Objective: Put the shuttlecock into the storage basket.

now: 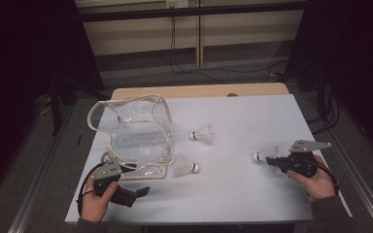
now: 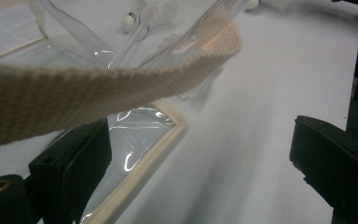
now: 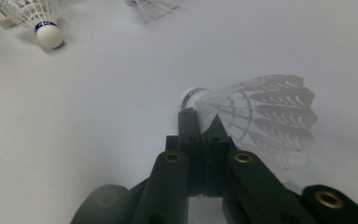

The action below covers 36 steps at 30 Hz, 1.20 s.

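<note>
- Dim room, white desk point(image 1: 243, 194) with wooden far edge; cables hung on the back wall.
- Three shuttlecocks counted: one near desk middle point(image 1: 203, 135), one just beside the bag's near corner point(image 1: 184, 165), one at the right point(image 1: 266, 155).
- One clear plastic bag point(image 1: 138, 138) with cream webbing trim stood on the desk's left side.
- Right hand-held gripper point(image 1: 273, 160) had its jaws pressed together, pinching the right shuttlecock point(image 3: 256, 112) at the feather skirt near the cork; shuttlecock sat low over the desk.
- Left hand-held gripper point(image 1: 135, 178) had jaws spread wide at the bag's near edge; one cream strap point(image 2: 112, 88) crossed above them, contact unclear.
</note>
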Each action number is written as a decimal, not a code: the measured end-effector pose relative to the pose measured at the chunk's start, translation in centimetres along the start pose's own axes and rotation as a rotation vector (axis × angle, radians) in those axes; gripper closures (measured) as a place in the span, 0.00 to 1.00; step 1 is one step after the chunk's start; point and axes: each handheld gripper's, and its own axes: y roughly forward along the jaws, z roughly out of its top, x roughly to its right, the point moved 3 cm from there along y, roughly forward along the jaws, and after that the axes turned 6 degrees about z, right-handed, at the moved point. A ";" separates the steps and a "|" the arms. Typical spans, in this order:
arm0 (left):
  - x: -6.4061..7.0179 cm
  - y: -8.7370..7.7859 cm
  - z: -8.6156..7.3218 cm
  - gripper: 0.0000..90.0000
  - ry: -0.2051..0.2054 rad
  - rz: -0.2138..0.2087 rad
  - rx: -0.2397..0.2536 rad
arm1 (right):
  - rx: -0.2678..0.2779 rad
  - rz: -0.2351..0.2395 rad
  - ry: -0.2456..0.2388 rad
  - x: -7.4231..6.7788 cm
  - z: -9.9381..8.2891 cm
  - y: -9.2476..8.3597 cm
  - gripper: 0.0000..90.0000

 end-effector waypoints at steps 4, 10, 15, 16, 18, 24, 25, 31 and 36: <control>0.0 0.0 0.0 0.06 -0.004 0.000 0.001 | 0.014 0.004 0.011 0.1 0.1 -0.1 1.00; 0.0 0.0 0.0 0.06 -0.002 -0.001 0.001 | 0.036 0.006 0.014 0.0 0.5 -0.1 1.00; 0.0 0.0 0.0 0.06 -0.002 0.000 0.000 | 0.054 0.004 0.017 0.1 0.7 0.0 1.00; 0.0 0.0 0.0 0.06 -0.001 0.000 0.002 | 0.055 0.003 0.016 0.1 0.7 0.0 1.00; 0.0 0.0 0.0 0.06 -0.001 -0.001 0.000 | 0.055 0.001 0.010 0.0 0.8 0.1 1.00; -0.1 0.0 0.0 0.06 0.001 0.003 0.006 | 0.080 0.012 0.016 -0.4 1.5 0.6 1.00; -0.1 0.0 0.0 0.06 0.001 0.002 0.007 | 0.085 0.012 0.021 -0.4 1.6 0.7 1.00; -0.1 0.0 0.0 0.06 0.000 -0.002 0.002 | 0.095 0.013 0.019 -0.5 2.1 1.1 1.00; -0.1 0.1 -0.1 0.06 -0.002 -0.002 0.003 | 0.115 0.014 0.021 -0.6 2.6 1.4 1.00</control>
